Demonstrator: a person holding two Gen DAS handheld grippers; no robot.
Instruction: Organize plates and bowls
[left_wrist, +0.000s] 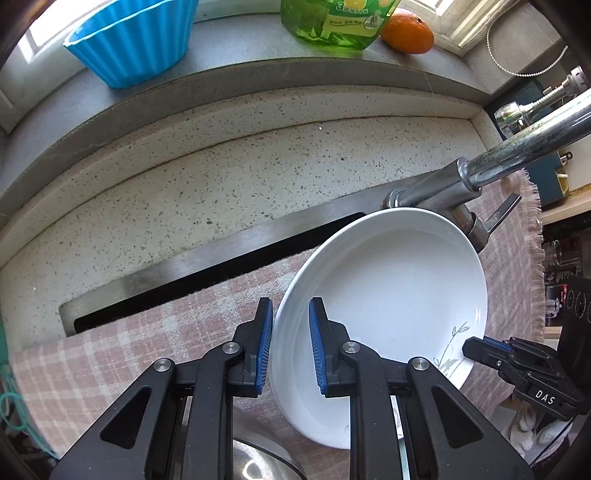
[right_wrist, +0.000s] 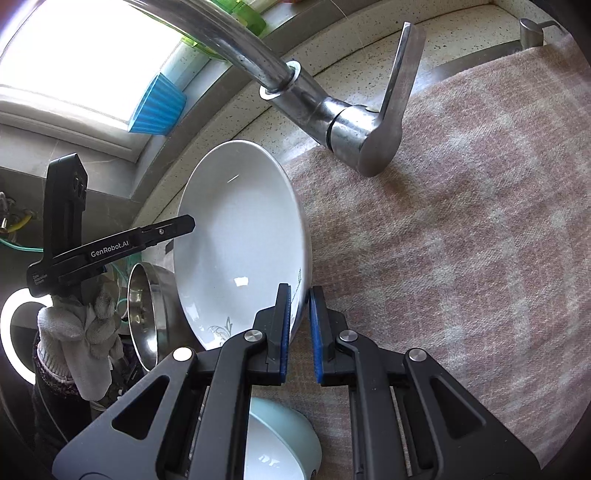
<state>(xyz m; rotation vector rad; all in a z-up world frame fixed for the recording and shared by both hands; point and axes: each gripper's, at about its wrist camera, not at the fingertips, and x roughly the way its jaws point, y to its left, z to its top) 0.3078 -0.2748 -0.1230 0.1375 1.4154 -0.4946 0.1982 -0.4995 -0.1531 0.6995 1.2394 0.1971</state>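
Observation:
A white plate (left_wrist: 388, 288) with a grey leaf print is held tilted above a pink checked cloth (left_wrist: 166, 332). My left gripper (left_wrist: 291, 302) is shut on the plate's near rim, one blue pad on each side. In the left wrist view, my right gripper (left_wrist: 467, 345) bites the printed edge from the right. The right wrist view shows the same plate (right_wrist: 236, 229) on edge, with my right gripper (right_wrist: 300, 288) shut on its rim. My left gripper (right_wrist: 190, 221) reaches in from the left, held by a gloved hand (right_wrist: 81, 332).
A steel faucet (right_wrist: 332, 110) arches just above the plate, its lever raised. A steel bowl (right_wrist: 147, 314) stands left of the plate, and a pale blue-green bowl (right_wrist: 284, 443) lies below my right gripper. On the sill stand a blue ribbed tub (left_wrist: 133, 40), a green soap bottle (left_wrist: 332, 22) and an orange (left_wrist: 408, 31).

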